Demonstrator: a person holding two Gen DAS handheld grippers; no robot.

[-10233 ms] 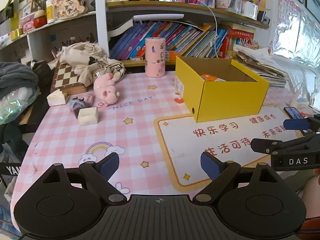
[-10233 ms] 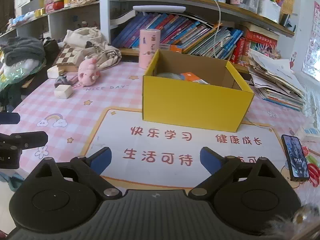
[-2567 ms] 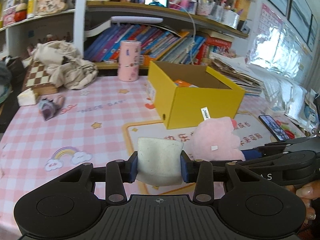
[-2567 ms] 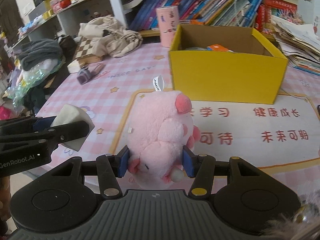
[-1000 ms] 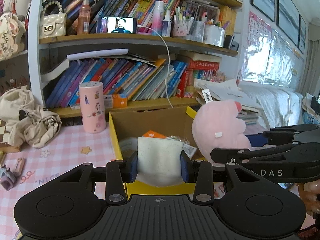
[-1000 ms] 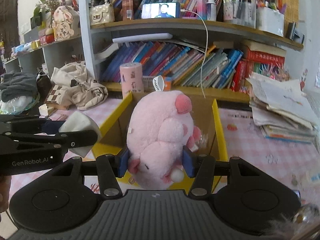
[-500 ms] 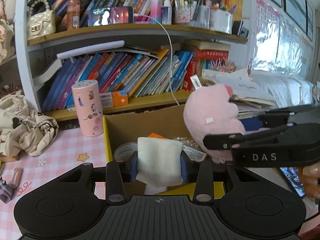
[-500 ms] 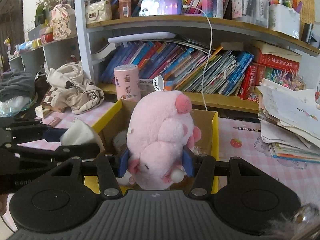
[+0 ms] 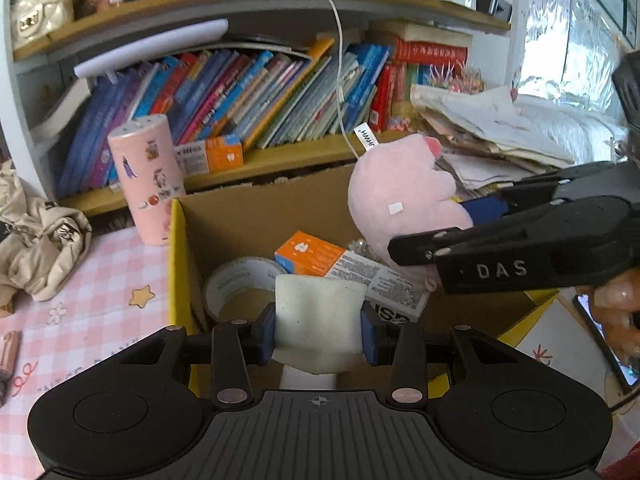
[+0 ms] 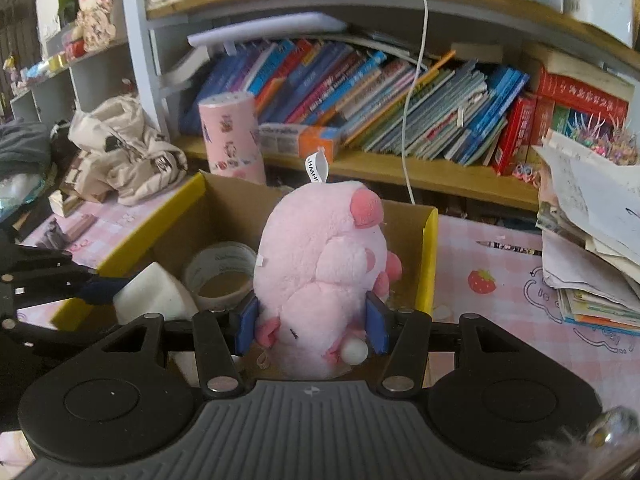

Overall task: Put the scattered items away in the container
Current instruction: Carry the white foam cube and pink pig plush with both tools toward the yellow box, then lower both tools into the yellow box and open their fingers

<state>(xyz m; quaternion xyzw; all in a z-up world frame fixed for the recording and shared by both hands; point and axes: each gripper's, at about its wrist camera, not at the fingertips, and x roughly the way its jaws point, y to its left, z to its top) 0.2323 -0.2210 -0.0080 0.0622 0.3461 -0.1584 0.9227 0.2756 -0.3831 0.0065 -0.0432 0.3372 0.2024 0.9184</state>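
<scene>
On a pink checked desk mat below crowded bookshelves, left gripper clamped on a white squishy block, right gripper squeezing a pink plush pig, both poised above the open yellow cardboard box, likely for dropping in, with an orange carton visible only from the left wrist

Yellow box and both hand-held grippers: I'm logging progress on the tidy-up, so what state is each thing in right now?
Yellow box: open-topped, partly filled.
Tape roll: lying flat inside the box.
Orange carton: lying inside the box.
White block: clamped in left hand-held gripper, over the box.
Pink plush: clamped in right hand-held gripper, over the box.
Pink canister: upright behind the box.
</scene>
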